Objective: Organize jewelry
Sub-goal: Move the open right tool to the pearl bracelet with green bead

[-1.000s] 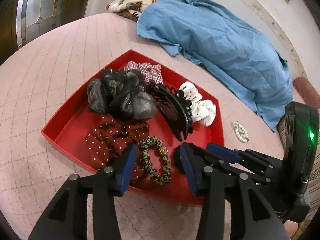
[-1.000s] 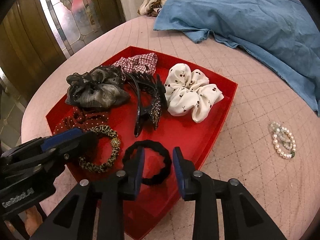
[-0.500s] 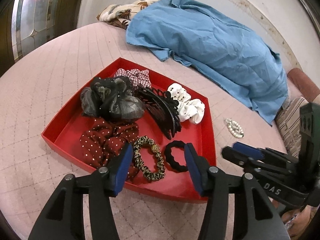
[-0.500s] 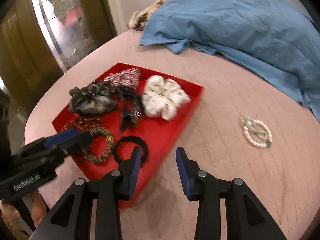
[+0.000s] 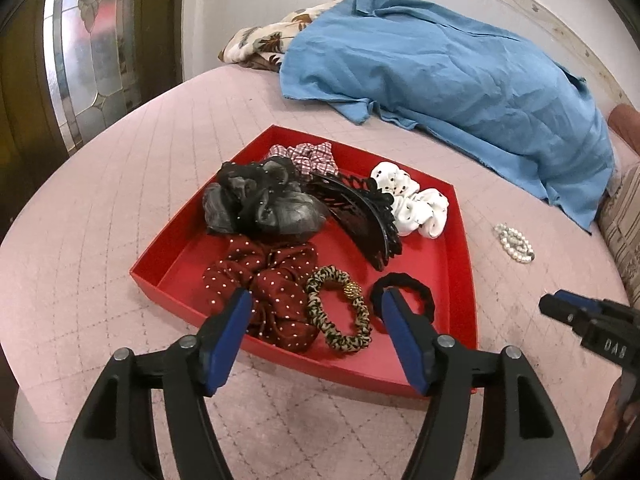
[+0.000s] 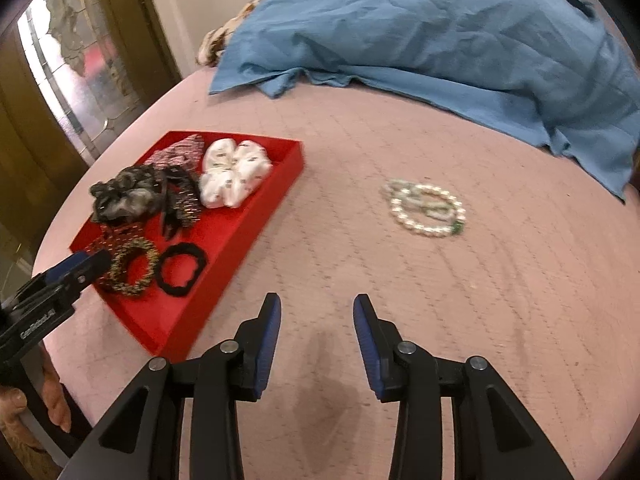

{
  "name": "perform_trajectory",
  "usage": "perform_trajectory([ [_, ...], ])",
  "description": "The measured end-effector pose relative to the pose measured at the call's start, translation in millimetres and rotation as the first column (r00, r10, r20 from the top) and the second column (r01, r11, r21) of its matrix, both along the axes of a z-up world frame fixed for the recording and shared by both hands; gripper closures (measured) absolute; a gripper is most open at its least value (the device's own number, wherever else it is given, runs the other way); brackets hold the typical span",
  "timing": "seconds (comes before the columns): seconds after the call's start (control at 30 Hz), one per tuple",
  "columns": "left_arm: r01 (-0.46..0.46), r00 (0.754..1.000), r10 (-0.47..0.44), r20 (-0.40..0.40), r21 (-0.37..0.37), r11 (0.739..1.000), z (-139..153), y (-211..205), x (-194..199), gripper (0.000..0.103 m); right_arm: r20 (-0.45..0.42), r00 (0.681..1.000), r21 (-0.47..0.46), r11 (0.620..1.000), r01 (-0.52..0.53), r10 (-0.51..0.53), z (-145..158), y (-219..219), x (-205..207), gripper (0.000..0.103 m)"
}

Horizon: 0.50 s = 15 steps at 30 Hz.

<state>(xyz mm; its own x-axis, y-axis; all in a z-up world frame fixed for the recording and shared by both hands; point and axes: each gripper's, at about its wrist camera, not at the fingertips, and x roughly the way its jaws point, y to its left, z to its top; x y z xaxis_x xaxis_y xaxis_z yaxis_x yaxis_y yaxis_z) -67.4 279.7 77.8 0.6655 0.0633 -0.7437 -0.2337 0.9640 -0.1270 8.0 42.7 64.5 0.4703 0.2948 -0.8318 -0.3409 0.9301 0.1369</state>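
Note:
A red tray on the pink quilted surface holds several hair ties and scrunchies, among them a black hair tie and a leopard-print tie. A pearl bracelet lies on the quilt right of the tray. My left gripper hovers over the tray's near edge, its jaws opening with nothing between them. My right gripper is over bare quilt right of the tray and short of the bracelet, jaws opening, empty.
A blue garment is spread over the far side, with a patterned cloth behind it. A stained-glass door stands at the left. The quilt's edge drops off at the left. A hand shows at lower left.
My right gripper left the black hair tie lying in the tray and swung right toward the pearl bracelet, opening a little. The left gripper's jaws widened above the tray's near edge.

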Motion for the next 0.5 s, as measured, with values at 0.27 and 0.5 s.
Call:
perform_trajectory([
  [0.27, 0.044, 0.999, -0.044, 0.028, 0.005, 0.999, 4, -11, -2, 0.036, -0.044, 0.994, 0.008, 0.995, 0.101, -0.101, -10, -43, 37, 0.061],
  [0.5, 0.138, 0.990, -0.138, 0.042, 0.006, 0.990, 6, -32, 1, 0.036, -0.069, 0.977, -0.021, 0.979, 0.203, -0.204, -29, -76, 97, 0.061],
])
